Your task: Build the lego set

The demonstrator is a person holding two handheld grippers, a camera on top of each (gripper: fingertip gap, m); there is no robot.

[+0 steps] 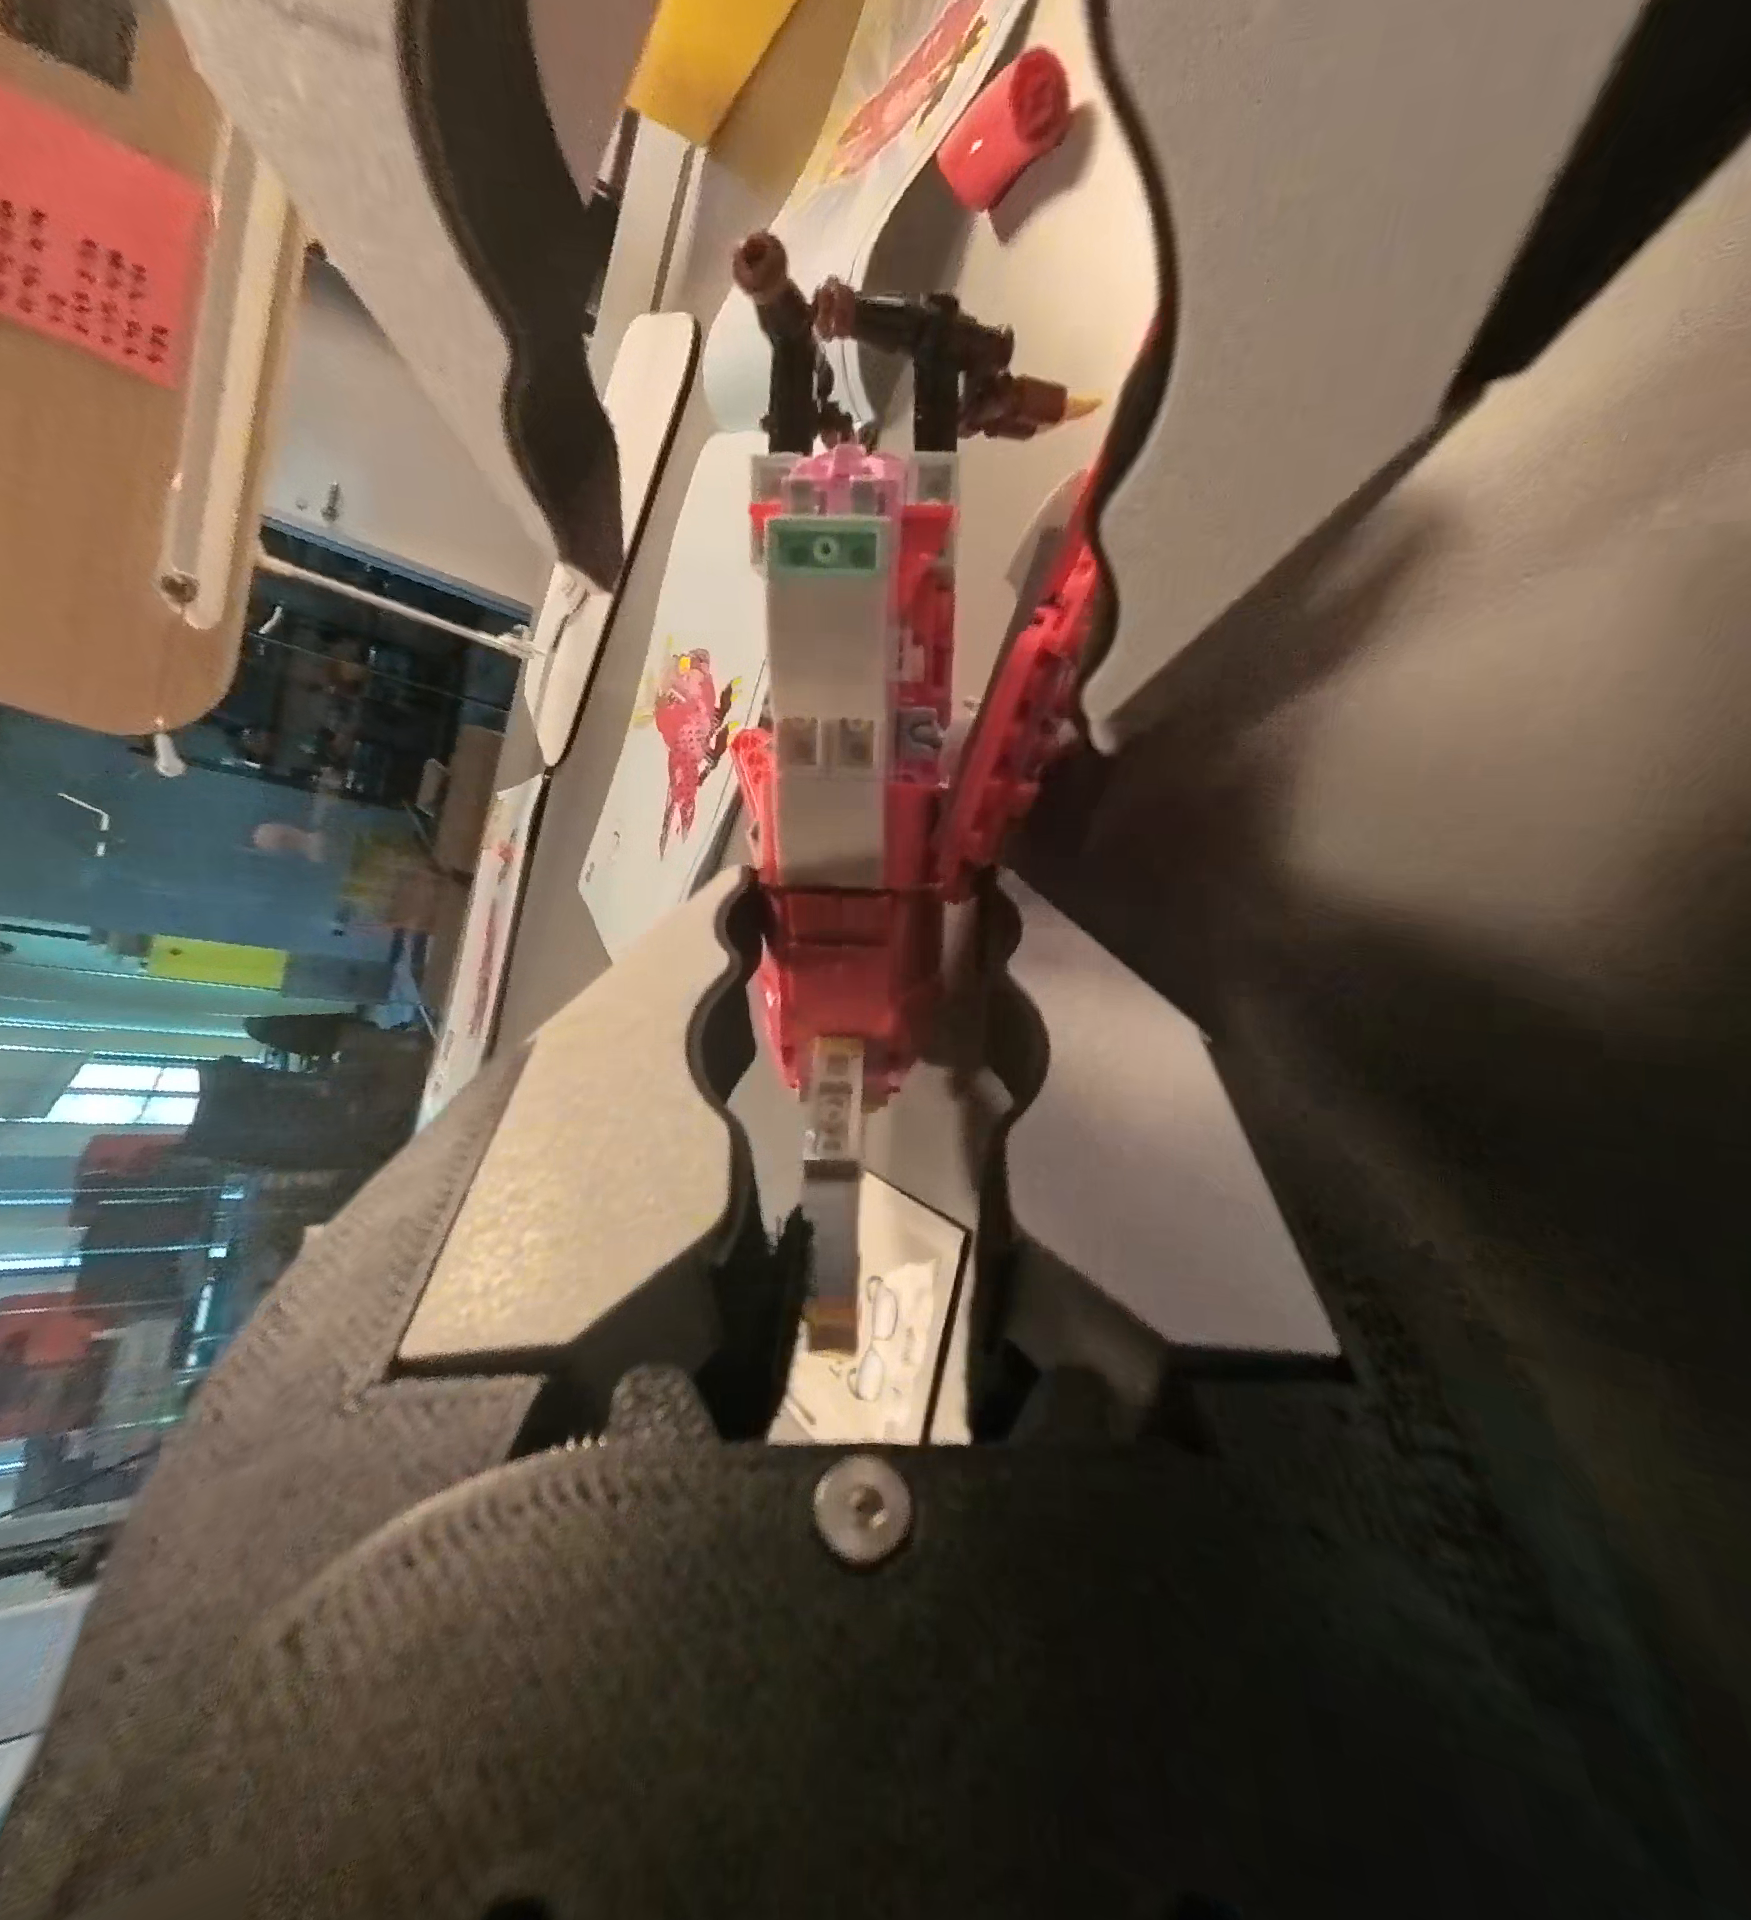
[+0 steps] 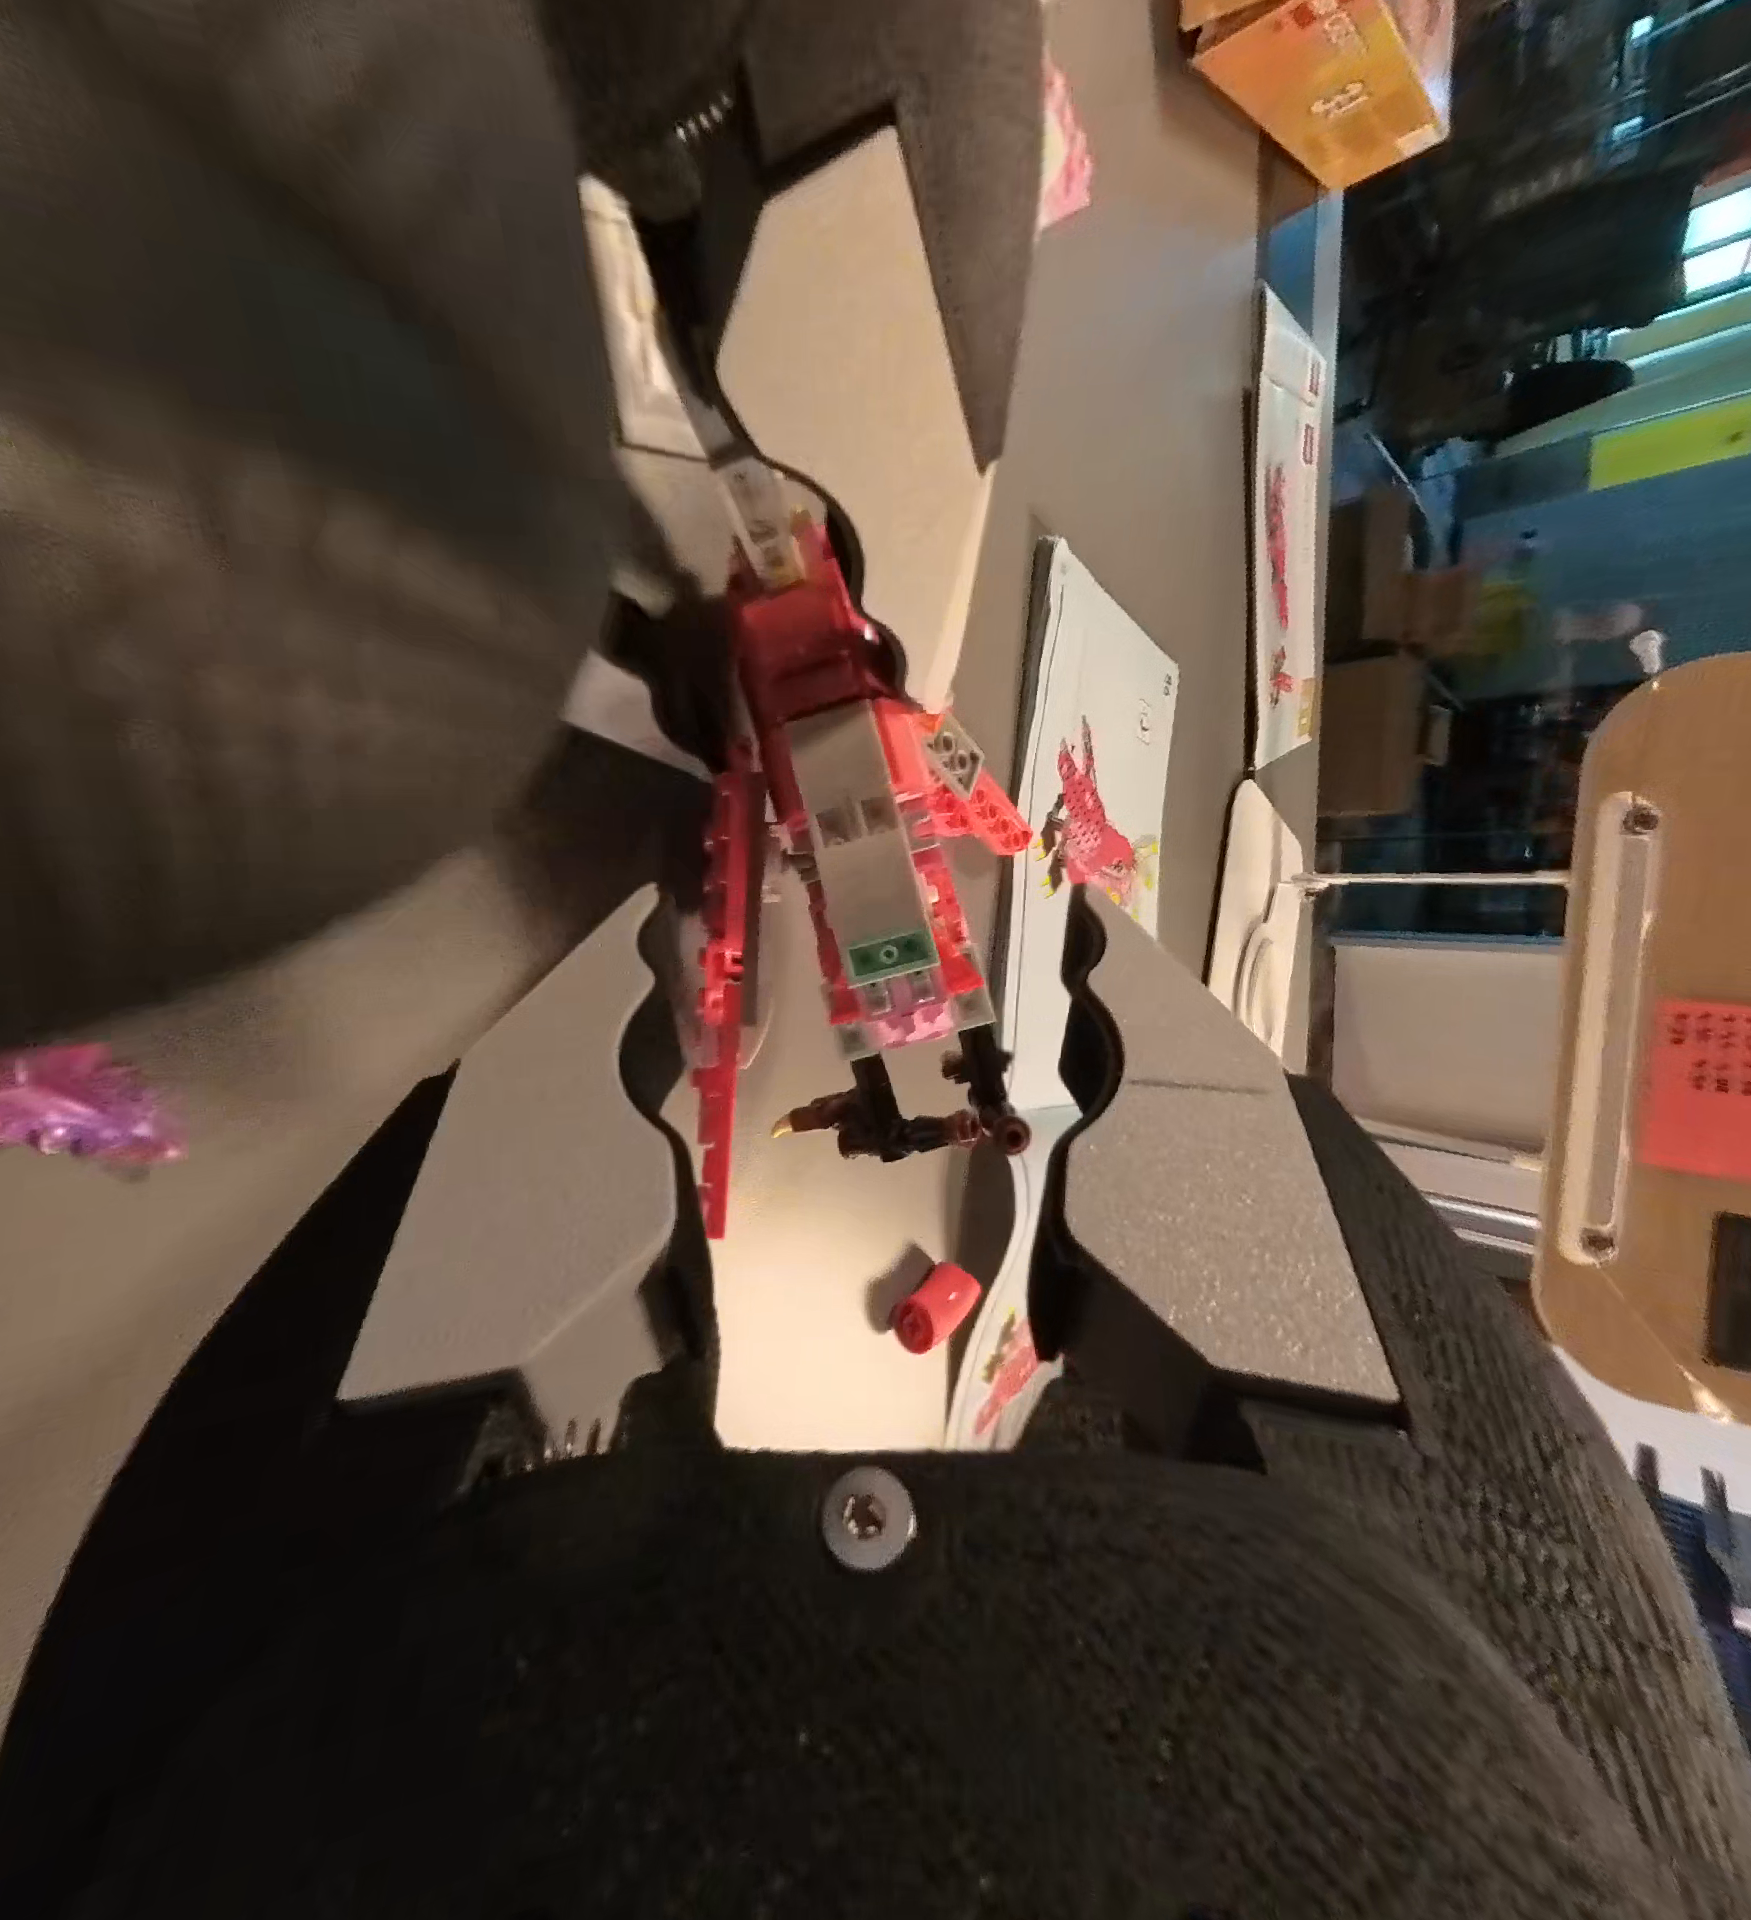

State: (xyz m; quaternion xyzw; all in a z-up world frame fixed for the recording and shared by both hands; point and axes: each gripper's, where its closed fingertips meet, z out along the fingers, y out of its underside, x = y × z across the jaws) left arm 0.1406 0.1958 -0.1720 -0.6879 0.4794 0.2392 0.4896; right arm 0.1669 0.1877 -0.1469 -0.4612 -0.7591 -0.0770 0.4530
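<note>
Left wrist view: the left claw [image 1: 866, 935] is pinching the dark red end of a red-and-grey brick bird model [image 1: 850, 675], pads pressed on both sides, with the model held up off the tabletop [image 1: 1047, 343]. A loose red cylinder [image 1: 1006, 135] lies beyond. Right wrist view: the right claw [image 2: 860, 997] is spread wide around the model's [image 2: 850, 873] leg end, not touching. I'd keep that pinch steady and square.

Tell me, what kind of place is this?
Probably a workshop or lab bench for toy building: a red brick-built bird model, printed building instructions on the grey tabletop, and stacked cardboard boxes behind.
</note>
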